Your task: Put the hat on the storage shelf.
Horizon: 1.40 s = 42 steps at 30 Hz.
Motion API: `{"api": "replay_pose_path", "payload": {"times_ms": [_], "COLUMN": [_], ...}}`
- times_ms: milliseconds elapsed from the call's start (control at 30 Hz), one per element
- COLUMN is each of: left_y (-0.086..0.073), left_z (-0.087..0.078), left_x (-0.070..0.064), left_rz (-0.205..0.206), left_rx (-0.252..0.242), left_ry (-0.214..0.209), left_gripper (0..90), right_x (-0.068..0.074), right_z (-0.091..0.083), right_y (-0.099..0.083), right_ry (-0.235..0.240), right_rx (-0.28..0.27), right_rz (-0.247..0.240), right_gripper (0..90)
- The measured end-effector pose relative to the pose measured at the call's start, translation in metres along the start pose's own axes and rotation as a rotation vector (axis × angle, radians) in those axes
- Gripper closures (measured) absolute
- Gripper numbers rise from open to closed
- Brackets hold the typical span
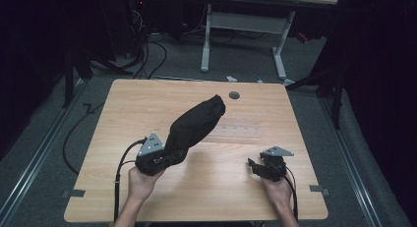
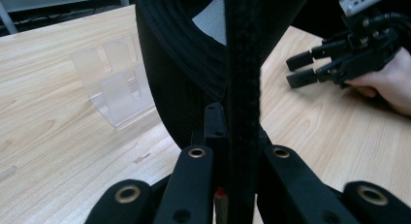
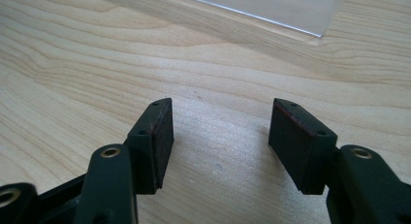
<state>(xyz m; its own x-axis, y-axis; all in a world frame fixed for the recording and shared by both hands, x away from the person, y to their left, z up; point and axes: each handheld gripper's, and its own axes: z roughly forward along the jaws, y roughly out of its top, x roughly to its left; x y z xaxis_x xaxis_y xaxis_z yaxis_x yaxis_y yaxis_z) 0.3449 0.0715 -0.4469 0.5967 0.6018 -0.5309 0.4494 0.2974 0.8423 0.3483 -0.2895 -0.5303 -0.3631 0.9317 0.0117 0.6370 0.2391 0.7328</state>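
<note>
Room, as I see it: light wood-grain table with a grey grommet; grey carpet floor; white-legged desk beyond; black cables trailing; dark surroundings on both sides.

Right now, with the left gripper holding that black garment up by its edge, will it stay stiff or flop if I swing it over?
Probably floppy: the black garment is soft cloth, bunched and draped from the left gripper, its far end resting on the table. It looks light, being held by one thick seamed edge. That seam probably gives the fingers decent purchase, so slipping seems unlikely.
</note>
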Motion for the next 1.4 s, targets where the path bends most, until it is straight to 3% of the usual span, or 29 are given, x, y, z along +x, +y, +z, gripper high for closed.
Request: {"api": "replay_pose_path", "payload": {"times_ms": [133,967,1400], "left_y": [0.007,0.048,0.058], "left_z": [0.001,0.022,0.056], "left_x": [0.002,0.013,0.013], "left_rz": [-0.005,-0.031,-0.008], "left_rx": [-0.027,-0.126,-0.142], "left_ry": [0.009,0.005,0.015], "left_gripper": [86.3,86.2,86.2], "right_x": [0.003,0.003,0.003], "right_z": [0.001,0.001,0.001], "right_y": [0.0,0.0,0.0], "right_ry": [-0.018,-0.021,-0.021], "right_rx": [0.004,0.005,0.005], "right_rz": [-0.027,-0.027,-0.028], "right_gripper": [41.4,40.5,40.0]}}
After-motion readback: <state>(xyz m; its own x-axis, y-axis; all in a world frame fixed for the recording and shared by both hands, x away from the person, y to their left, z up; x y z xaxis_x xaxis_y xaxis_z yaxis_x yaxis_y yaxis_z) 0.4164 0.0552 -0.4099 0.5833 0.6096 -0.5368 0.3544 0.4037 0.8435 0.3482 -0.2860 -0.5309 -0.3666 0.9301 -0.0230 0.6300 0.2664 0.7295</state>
